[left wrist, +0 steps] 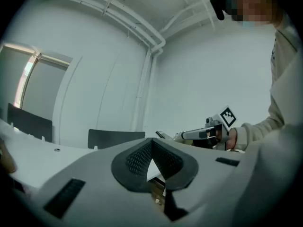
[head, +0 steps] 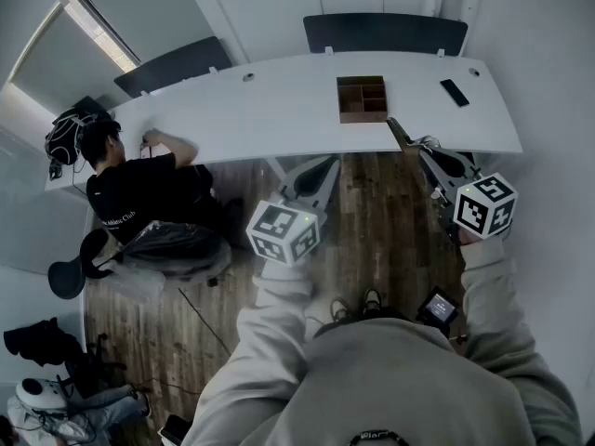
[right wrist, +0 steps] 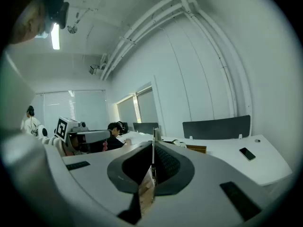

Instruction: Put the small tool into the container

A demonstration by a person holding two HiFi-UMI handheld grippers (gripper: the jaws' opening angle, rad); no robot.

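Note:
A brown wooden container [head: 363, 98] with several compartments sits on the white curved table [head: 279, 110], and also shows as a container [right wrist: 196, 148] past my right jaws. My right gripper [head: 402, 137] is shut on a thin small tool [right wrist: 153, 138] that sticks out beyond its pads. In the head view the tool [head: 398, 130] reaches the table's near edge, just right of and below the container. My left gripper [head: 319, 165] hangs over the floor in front of the table, its pads [left wrist: 142, 157] touching at the tips with nothing between them.
A black phone [head: 455, 92] lies on the table right of the container. A person in black [head: 139, 189] sits at the table's left end, beside a black stool [head: 70, 272]. Two dark chairs [head: 385, 32] stand behind the table. Wooden floor [head: 381, 230] lies below the grippers.

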